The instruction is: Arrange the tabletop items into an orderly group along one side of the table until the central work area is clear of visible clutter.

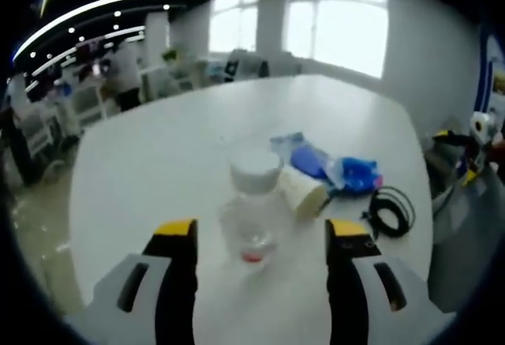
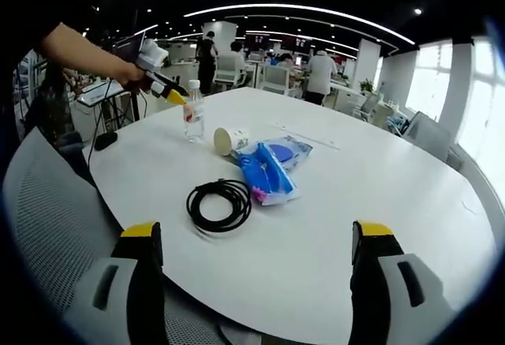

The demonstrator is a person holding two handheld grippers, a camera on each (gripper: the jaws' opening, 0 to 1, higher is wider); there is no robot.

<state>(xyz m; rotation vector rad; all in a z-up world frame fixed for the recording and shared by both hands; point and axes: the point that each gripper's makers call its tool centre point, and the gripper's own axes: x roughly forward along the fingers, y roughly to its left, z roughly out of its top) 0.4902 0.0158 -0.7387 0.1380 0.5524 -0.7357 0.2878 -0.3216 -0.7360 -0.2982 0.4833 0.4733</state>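
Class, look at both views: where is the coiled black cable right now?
The coiled black cable lies on the white table near its edge, beside the blue packet, ahead of the open right tongs.

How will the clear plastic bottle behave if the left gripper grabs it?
The bottle looks nearly empty, so probably light and prone to tipping when nudged. Its thin clear wall may flex or slip between the fingers. Standing upright now, it would likely roll if toppled.

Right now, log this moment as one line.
left gripper: open, at bottle | right gripper: open, idle | cup, bags, cable: unsorted
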